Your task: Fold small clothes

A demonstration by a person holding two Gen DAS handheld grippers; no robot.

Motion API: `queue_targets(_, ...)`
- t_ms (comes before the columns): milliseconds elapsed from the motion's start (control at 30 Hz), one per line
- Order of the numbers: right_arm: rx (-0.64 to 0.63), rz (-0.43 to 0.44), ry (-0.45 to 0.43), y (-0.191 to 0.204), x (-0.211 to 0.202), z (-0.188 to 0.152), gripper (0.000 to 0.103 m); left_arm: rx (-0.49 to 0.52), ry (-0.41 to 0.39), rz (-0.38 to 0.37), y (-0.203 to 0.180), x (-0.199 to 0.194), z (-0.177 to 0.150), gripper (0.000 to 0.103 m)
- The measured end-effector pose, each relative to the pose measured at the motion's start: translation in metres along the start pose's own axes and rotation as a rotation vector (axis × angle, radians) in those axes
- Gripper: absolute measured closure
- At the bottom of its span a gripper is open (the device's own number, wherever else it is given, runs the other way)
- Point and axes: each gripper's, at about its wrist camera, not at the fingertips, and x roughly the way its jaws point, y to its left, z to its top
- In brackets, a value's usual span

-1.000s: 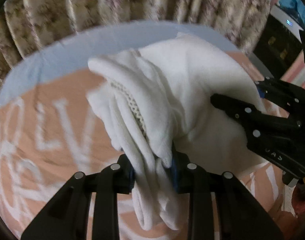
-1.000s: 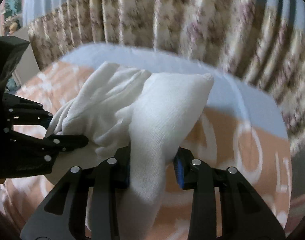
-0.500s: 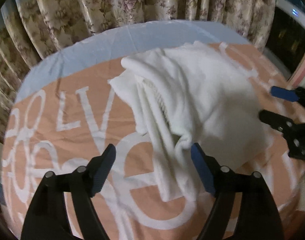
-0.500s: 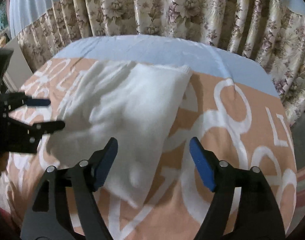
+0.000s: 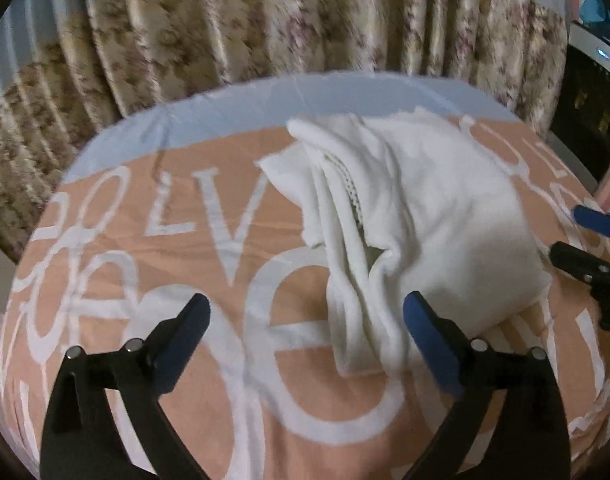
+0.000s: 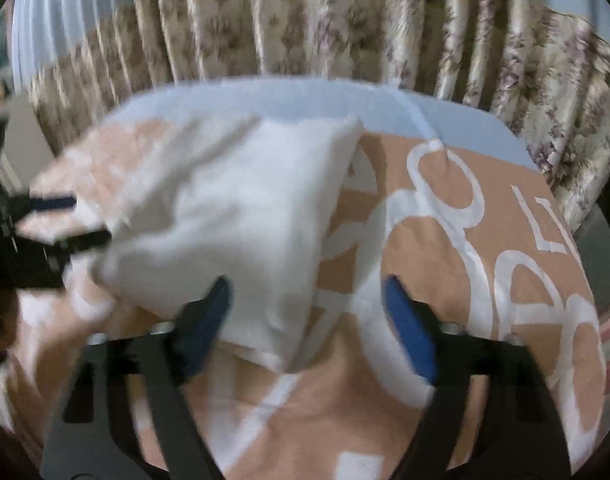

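A small white garment (image 5: 417, 216) lies folded in a bundle on the peach bedsheet (image 5: 185, 248) with white lettering; it also shows in the right wrist view (image 6: 241, 216). My left gripper (image 5: 305, 320) is open and empty, its blue pads either side of the garment's near end, just above it. My right gripper (image 6: 305, 304) is open and empty, near the garment's near corner. The right gripper's tips show at the right edge of the left wrist view (image 5: 585, 240). The left gripper shows at the left edge of the right wrist view (image 6: 57, 220).
Floral curtains (image 5: 305, 20) hang behind the bed. A pale blue band (image 5: 265, 100) of sheet runs along the far edge. A dark cabinet (image 5: 593, 92) stands at the far right. The bed's right edge (image 6: 585, 216) drops off.
A second ago both grippers were shut on the white garment and held it up. They opened, let it drop on the sheet, and have drawn back slightly.
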Motion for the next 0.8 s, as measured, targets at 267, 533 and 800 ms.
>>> queue_targets(267,0.027,-0.096,-0.148,0.027,-0.030,-0.012,0.003,-0.077,-0.062,0.043,0.000,-0.022,-0.024,0.002)
queue_targets(533,0.055,-0.175,-0.267,0.043,-0.037,-0.036,0.003,-0.127,-0.088,0.062,0.000,-0.033,-0.042,0.002)
queue_targets(800,0.024,-0.200,-0.323,0.063,-0.058,-0.039,0.003,-0.044,-0.168,0.107,-0.014,-0.060,-0.046,0.002)
